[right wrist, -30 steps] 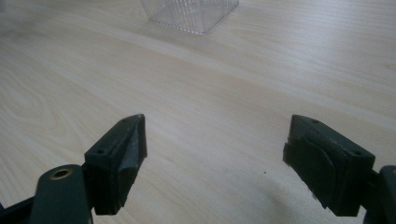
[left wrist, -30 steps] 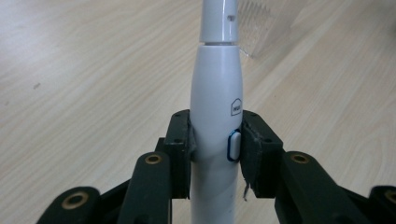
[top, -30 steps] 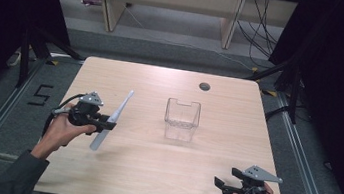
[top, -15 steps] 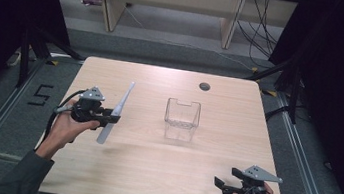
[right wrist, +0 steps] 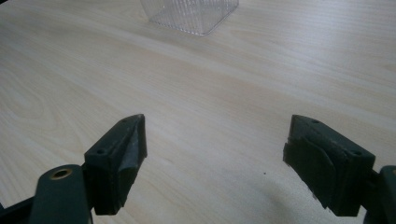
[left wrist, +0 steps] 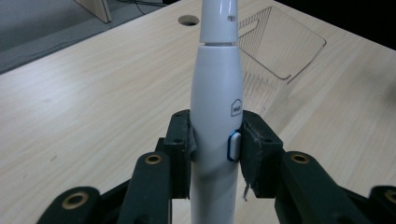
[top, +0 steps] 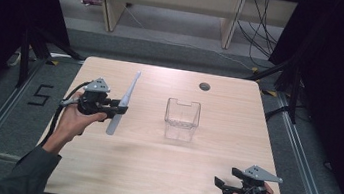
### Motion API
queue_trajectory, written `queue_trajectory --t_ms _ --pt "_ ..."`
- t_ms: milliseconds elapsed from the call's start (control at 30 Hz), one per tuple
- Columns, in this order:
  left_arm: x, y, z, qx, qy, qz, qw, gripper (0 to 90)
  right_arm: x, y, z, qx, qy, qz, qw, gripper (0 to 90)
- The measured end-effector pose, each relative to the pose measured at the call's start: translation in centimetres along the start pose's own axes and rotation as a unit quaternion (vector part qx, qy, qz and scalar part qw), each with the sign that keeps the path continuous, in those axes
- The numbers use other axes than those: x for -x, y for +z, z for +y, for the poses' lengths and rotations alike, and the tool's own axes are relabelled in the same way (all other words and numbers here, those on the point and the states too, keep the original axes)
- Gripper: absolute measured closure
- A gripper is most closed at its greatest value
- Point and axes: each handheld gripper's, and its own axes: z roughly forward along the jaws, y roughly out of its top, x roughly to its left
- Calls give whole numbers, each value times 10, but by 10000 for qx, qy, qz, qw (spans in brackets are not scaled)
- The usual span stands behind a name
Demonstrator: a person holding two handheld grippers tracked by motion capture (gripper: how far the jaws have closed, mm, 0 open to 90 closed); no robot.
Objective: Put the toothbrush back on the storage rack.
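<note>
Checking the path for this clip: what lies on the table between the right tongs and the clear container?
Nothing: in the high view, bare wood runs from the right tongs to the clear container. The right gripper view shows the same bare table.

The high view looks forward and down on the whole table; both gripper views sit close and low, sharing the clear container.

A clear plastic box stands mid-table, near a round cable hole.
</note>
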Motion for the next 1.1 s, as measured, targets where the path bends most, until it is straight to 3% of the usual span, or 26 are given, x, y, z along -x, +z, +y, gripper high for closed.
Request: queue_trajectory --t_ms 67,367,667,1100 --pt "1 2 5 103 -44 -42 9999 663 0 -2 1 -109 -18 -63 9999 209" --pt "9 9 25 283 44 -110 9995 663 0 -2 1 -110 0 -61 9999 209" --pt "20 19 43 285 211 -311 9989 663 -1 -2 1 -118 43 -38 9999 209" --pt "37 38 64 380 289 -497 9976 662 -1 -2 1 -101 42 -16 9999 209"
